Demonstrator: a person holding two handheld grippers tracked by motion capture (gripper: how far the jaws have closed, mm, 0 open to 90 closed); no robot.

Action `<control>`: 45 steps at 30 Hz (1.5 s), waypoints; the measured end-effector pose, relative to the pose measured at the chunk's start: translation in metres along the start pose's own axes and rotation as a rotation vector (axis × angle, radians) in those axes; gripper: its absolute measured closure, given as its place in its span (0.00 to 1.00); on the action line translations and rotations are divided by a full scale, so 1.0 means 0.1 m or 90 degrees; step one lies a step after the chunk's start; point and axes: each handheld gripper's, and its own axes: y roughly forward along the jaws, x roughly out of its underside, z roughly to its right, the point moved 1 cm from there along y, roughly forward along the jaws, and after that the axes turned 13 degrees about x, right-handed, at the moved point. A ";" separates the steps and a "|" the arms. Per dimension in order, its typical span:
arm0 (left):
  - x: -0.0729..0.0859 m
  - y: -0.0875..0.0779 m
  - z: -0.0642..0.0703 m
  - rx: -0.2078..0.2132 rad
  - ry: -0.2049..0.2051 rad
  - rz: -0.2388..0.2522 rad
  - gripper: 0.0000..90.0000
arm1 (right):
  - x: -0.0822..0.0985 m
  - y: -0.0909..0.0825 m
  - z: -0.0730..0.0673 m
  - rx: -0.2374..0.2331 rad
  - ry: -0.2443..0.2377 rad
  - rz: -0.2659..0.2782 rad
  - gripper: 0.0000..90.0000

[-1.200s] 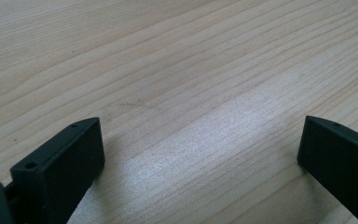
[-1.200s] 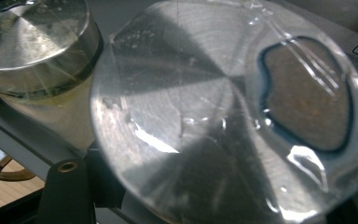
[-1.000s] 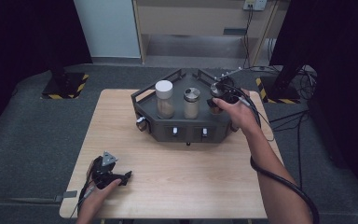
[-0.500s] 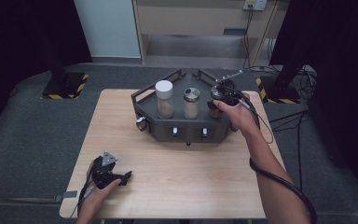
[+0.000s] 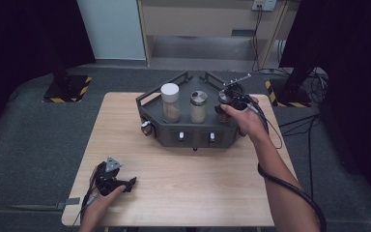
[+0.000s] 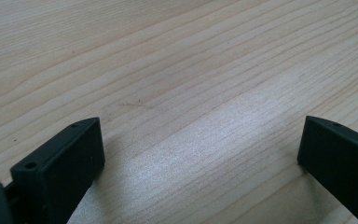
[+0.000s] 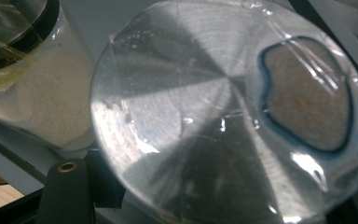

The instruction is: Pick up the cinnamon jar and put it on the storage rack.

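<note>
Spice jar (image 7: 223, 116): round brushed-metal lid, taped, clamped in right gripper (image 5: 228, 102); left gripper (image 6: 200, 154) spread wide over woodgrain tabletop (image 6: 177, 70).

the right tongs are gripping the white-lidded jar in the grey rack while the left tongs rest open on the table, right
Not quite. The right tongs grip the jar with the metal lid at the rack's right end, as the high view shows; the white-lidded jar stands untouched. The left tongs do rest open on the table.

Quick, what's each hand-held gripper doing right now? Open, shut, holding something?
Left hand-held gripper: open, empty, just above the wooden table.
Right hand-held gripper: shut on the metal-lidded jar in the dark tray.
</note>
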 end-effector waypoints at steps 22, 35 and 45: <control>0.00 0.00 0.00 0.000 0.000 0.001 0.00 | 0.02 0.04 0.01 -0.009 0.011 0.001 0.35; 0.00 0.00 0.00 0.000 0.000 0.001 0.00 | 0.07 0.04 0.04 -0.014 0.022 0.009 0.34; 0.00 0.00 0.00 0.000 0.000 0.001 0.00 | 0.14 0.04 0.03 -0.011 0.014 0.023 0.26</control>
